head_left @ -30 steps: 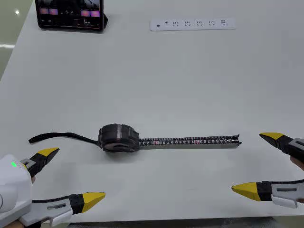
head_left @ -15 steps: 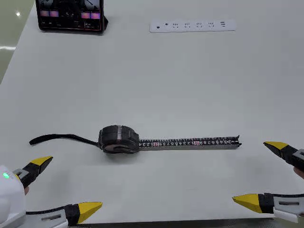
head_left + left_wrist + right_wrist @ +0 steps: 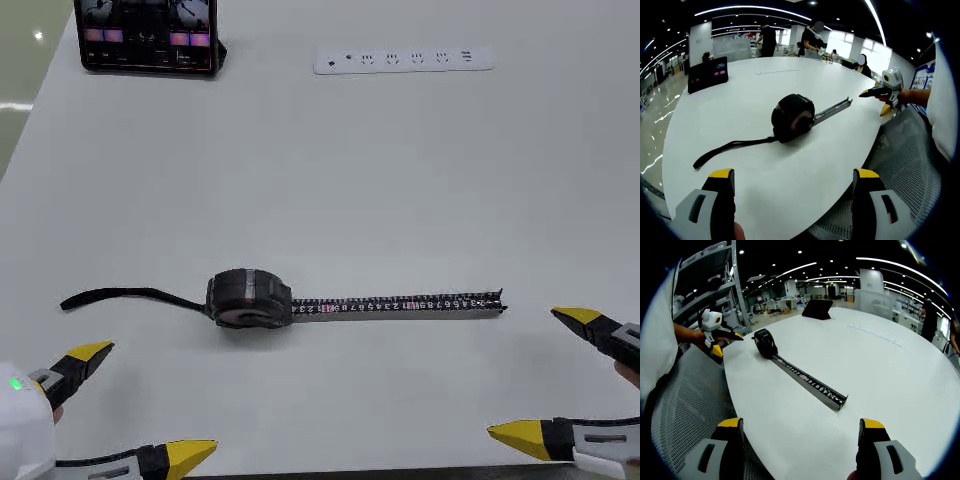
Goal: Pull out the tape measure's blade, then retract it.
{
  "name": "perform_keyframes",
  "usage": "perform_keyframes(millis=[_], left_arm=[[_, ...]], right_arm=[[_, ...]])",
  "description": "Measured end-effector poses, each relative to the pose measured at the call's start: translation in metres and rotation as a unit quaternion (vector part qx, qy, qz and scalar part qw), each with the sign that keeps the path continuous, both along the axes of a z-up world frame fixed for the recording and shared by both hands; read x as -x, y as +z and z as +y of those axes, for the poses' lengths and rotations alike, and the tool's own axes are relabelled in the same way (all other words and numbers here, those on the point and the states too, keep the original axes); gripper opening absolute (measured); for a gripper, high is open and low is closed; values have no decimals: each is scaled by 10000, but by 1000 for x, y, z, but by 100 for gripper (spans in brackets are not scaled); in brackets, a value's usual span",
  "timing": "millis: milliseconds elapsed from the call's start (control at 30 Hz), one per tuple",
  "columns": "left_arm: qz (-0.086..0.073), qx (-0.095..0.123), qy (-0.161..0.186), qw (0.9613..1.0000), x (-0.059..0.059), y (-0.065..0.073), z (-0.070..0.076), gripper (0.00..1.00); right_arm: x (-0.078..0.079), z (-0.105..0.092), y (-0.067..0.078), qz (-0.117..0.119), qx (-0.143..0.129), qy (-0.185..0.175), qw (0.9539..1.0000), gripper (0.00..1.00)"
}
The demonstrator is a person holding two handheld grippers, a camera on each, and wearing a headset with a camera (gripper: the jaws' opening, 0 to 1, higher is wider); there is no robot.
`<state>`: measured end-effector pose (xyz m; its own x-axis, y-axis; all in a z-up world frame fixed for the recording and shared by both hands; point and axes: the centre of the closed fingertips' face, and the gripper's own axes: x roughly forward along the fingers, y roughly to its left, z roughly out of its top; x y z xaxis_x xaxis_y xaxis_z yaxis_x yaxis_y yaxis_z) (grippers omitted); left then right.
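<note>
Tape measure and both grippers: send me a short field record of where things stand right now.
tape measure: on the white table, untouched
blade: pulled out, flat on the table, pointing toward the right gripper
wrist strap: trails toward the left gripper
left gripper: jaws open, empty, apart from the tape measure
right gripper: jaws open, empty, apart from the blade
step left: retract the blade

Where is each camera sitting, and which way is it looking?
Head view: on the person's head, looking down at the tape measure on the table; left gripper and right gripper open below.
Left gripper view: on the left gripper, facing the case; own jaws, right gripper beyond.
Right gripper view: on the right gripper, facing the blade end; own jaws.
All share the tape measure.
</note>
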<state>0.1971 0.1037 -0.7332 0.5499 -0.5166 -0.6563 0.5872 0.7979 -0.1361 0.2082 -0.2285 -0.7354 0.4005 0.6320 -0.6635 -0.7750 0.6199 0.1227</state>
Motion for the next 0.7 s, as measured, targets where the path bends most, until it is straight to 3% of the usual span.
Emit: perform_keyframes(millis=[700], left_arm=[[-46, 42, 69, 10000, -3, 1, -2, 95]], right_arm=[[1, 0, 0, -28, -21, -58, 10000, 94]])
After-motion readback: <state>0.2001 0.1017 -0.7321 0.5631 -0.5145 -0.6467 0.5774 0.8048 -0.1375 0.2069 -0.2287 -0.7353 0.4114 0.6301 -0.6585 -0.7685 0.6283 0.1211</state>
